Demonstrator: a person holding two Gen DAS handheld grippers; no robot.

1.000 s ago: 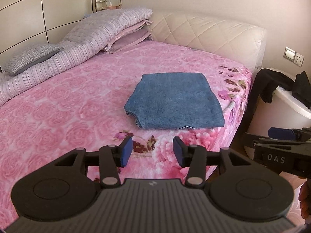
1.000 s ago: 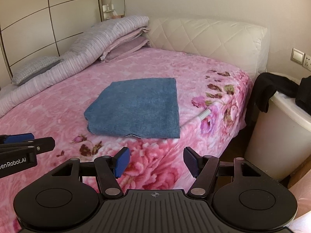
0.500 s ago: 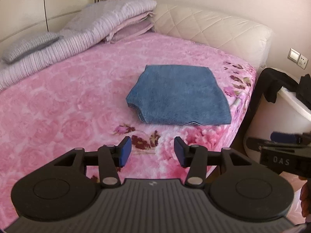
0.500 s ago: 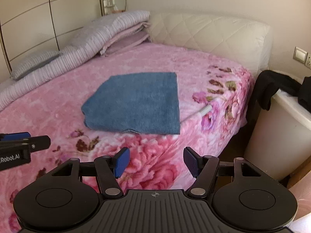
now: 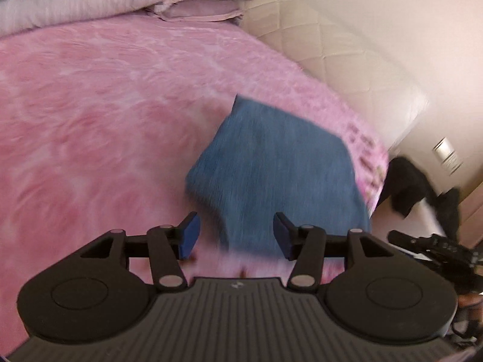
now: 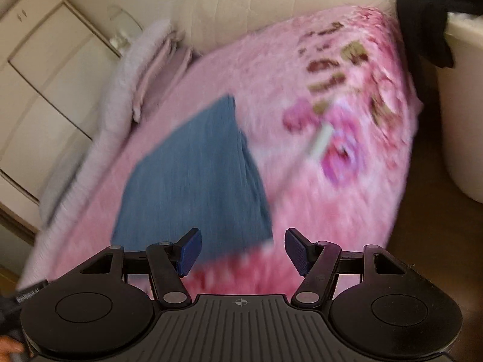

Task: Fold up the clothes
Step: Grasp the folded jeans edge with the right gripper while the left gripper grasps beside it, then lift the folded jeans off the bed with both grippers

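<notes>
Blue cloth [image 5: 280, 172]: lying as a flat folded rectangle on the pink bedspread [image 5: 105, 126], looking soft and limp; its near edge is offering the likeliest hold. Left gripper [image 5: 235, 235] and right gripper [image 6: 241, 249]: both hovering with jaws apart, gripping nothing.

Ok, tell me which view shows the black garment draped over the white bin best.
The right wrist view: the black garment hangs over the white bin's rim, fairly sharp, though cut off by the frame. The left wrist view shows it smaller, motion-blurred, at the far right edge.
</notes>
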